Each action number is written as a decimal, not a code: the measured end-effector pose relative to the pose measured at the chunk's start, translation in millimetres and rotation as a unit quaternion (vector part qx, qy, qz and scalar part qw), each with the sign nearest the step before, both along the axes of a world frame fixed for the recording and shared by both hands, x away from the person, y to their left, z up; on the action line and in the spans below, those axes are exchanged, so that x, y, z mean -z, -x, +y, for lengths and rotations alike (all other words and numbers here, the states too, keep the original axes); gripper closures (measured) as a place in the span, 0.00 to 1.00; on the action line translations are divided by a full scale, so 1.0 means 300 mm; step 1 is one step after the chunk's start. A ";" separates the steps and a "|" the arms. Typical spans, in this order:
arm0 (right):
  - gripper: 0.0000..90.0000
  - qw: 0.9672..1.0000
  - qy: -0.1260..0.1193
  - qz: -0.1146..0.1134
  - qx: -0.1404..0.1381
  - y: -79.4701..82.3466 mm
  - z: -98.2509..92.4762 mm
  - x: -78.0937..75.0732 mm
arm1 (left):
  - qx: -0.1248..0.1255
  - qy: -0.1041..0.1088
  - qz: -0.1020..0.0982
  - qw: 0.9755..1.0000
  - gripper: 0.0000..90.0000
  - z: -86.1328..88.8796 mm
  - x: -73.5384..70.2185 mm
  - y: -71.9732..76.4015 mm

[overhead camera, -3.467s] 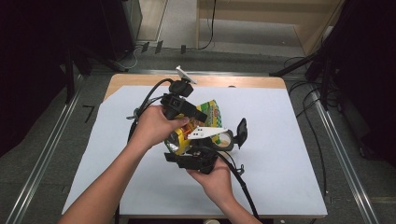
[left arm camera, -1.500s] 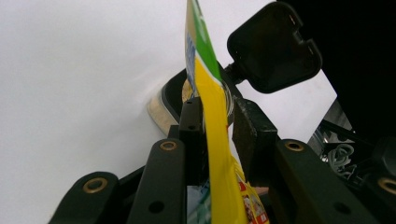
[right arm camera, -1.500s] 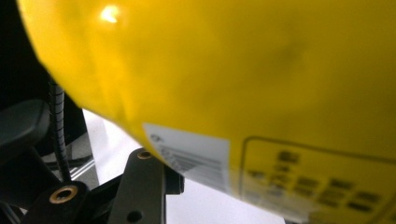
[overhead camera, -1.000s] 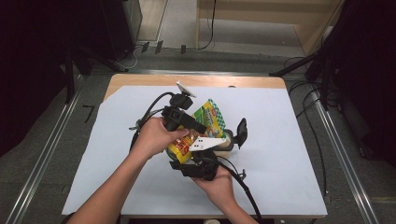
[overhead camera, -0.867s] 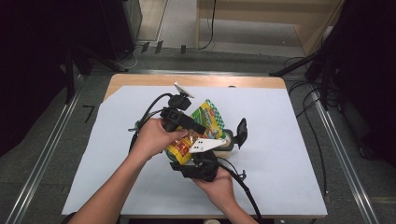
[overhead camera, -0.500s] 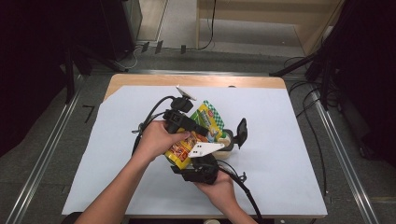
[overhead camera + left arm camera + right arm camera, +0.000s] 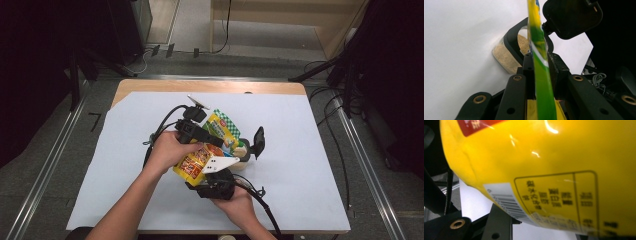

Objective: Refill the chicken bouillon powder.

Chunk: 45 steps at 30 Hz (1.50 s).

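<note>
- one yellow-green snack pouch, pinched by the left gripper, whose jaws have just been closing.
- one clear jar of tan granules, far of that gripper's jaws.
- right gripper: grip cannot be told.

the yellow bag hides the right gripper's fingers (small print blurred).

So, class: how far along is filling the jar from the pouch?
Done: the jar has its lid open, with tan granules inside. In hand: the left gripper, jaws just closing further, clamps the pouch by the jar. Left: probably finish pouring, shut lid.
</note>
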State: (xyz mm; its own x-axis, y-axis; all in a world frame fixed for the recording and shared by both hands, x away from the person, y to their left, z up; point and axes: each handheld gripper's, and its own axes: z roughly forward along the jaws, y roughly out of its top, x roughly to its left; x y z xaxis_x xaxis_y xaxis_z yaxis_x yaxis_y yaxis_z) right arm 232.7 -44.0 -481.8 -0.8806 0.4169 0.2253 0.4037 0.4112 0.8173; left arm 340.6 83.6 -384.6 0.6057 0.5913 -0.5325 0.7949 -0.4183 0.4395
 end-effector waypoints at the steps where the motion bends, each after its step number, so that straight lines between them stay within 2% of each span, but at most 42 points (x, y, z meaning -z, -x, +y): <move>1: 0.71 1.000 0.003 -0.004 -0.001 0.000 0.000 0.001 | 0.000 0.001 0.000 1.000 0.87 0.001 0.001 0.000; 7: 0.70 1.000 0.015 -0.011 -0.007 -0.003 -0.003 0.010 | 0.006 0.002 -0.002 1.000 0.88 0.007 0.004 -0.001; 15: 0.69 1.000 0.023 -0.014 -0.009 0.000 -0.001 0.025 | 0.003 0.014 0.006 1.000 0.90 0.027 0.010 -0.002; 21: 0.67 1.000 0.024 -0.012 -0.009 0.002 0.002 0.032 | 0.001 0.019 0.007 1.000 0.91 0.033 0.011 -0.002; 26: 0.64 1.000 0.028 0.000 -0.008 0.001 0.006 0.044 | 0.001 0.027 0.012 1.000 0.93 0.046 0.011 -0.008; 35: 0.60 0.999 0.041 -0.001 -0.008 0.001 0.013 0.058 | 0.004 0.036 0.013 0.999 0.95 0.059 0.012 -0.010; 39: 0.59 0.999 0.052 -0.004 -0.010 0.000 0.017 0.064 | 0.000 0.046 0.022 0.999 0.97 0.075 0.012 -0.013; 43: 0.56 0.999 0.052 0.001 -0.011 0.000 0.021 0.066 | -0.001 0.063 0.033 0.997 0.98 0.094 0.015 -0.017; 45: 0.56 0.998 0.054 -0.003 -0.011 0.001 0.022 0.066 | -0.003 0.066 0.034 0.997 0.98 0.102 0.013 -0.015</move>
State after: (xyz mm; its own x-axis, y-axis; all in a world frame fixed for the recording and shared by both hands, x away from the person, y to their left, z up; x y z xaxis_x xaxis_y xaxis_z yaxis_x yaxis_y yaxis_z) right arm 232.3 -37.5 -501.5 -0.8909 0.4196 0.1737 0.3885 0.5061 0.7701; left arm 345.2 114.3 -388.4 0.5627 0.5164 -0.6455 0.8266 -0.3562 0.4357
